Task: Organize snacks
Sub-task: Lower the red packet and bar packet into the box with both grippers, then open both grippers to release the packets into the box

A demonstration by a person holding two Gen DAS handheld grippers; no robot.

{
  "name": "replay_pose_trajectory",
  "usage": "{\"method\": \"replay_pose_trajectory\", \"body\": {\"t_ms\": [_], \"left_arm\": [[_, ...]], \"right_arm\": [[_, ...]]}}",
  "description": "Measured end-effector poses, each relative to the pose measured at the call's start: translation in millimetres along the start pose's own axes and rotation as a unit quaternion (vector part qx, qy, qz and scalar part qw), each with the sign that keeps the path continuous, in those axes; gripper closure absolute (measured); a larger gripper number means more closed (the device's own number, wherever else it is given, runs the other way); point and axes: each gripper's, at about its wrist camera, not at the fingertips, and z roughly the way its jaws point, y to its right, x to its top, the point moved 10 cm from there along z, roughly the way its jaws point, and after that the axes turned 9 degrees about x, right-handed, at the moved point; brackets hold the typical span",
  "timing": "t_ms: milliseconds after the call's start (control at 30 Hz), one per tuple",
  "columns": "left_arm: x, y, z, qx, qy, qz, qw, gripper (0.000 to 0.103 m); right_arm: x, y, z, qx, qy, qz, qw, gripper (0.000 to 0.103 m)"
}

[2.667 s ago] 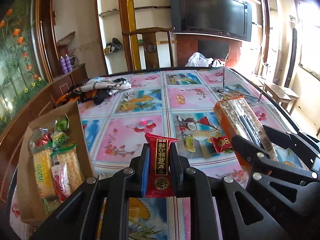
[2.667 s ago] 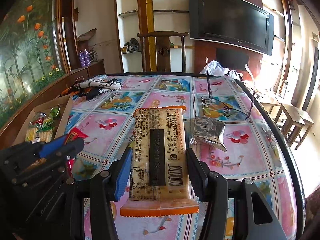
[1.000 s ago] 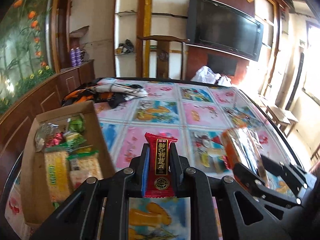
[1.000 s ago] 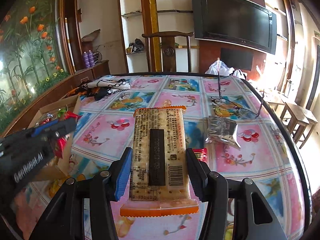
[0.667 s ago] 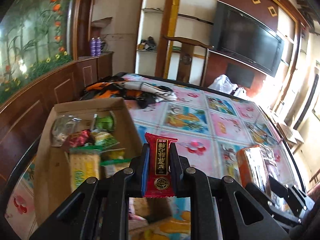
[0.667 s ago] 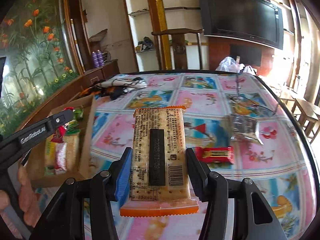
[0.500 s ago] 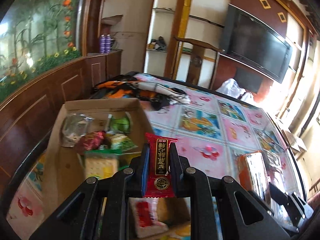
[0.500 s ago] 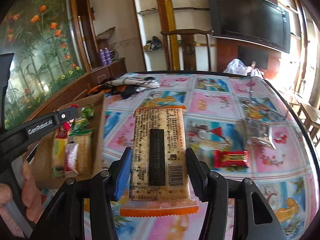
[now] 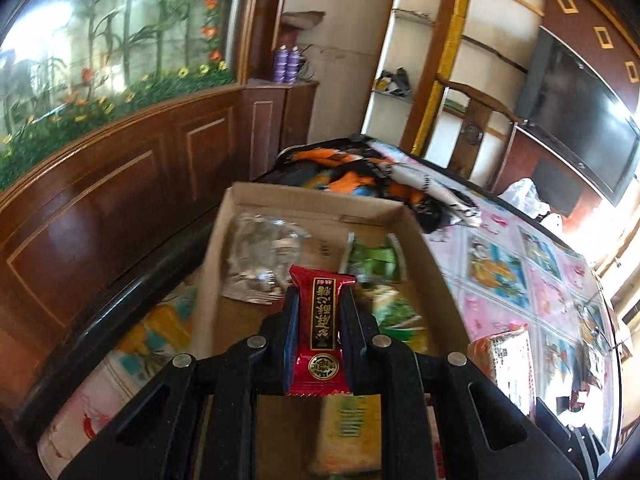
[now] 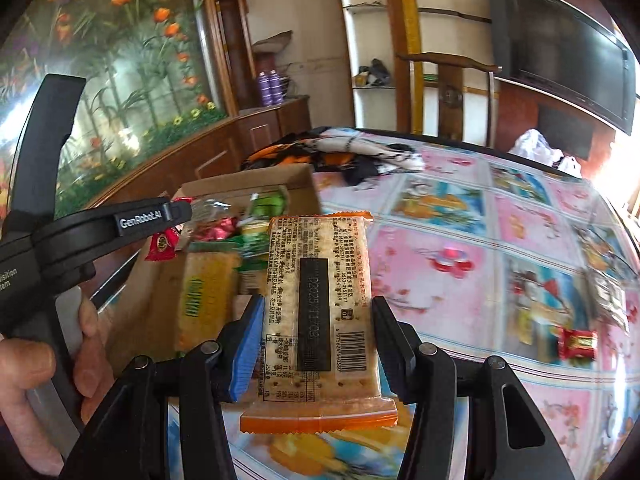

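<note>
Directly below and ahead of the left hand-held gripper (image 9: 318, 304), which is pinched tight on a small red candy packet (image 9: 322, 324), lies the open cardboard box (image 9: 320, 210) already holding a silver foil pack (image 9: 262, 266) and green-wrapped snacks (image 9: 374, 260). Beside it to the right, the right hand-held gripper (image 10: 318, 320) clamps a long cracker packet (image 10: 320, 300) by its sides, hanging over the surface (image 10: 460, 240) just beside the box's near wall. To do the drop well, I would lower the candy over a bare patch of cardboard before letting go, then bring the crackers in flat alongside the other cracker pack (image 10: 204, 288).
</note>
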Motion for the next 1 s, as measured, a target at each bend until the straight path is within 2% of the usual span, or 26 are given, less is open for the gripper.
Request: {"method": "replay_pose_trajectory", "body": {"t_ms": [333,733,800,900,1000], "left_arm": [[-5,-14,18,0.014,-0.033,-0.006,0.9993,0.085],[-7,-11,19,0.017,-0.031,-0.003,0.9994,0.084],[-6,-10,16,0.019,-0.024,-0.001,0.9995,0.080],[-2,-11,11,0.023,-0.007,-0.003,0.9997,0.065],[2,-11,6,0.024,0.007,-0.005,0.9997,0.061]], "right_arm": [[5,-25,34,0.010,-0.015,-0.015,1.000,0.046],[5,-40,35,0.024,-0.010,-0.040,0.999,0.044],[5,-41,33,0.026,-0.008,-0.044,0.999,0.044],[8,-42,25,0.024,0.001,-0.055,0.998,0.044],[11,-41,17,0.029,0.008,-0.054,0.998,0.044]]}}
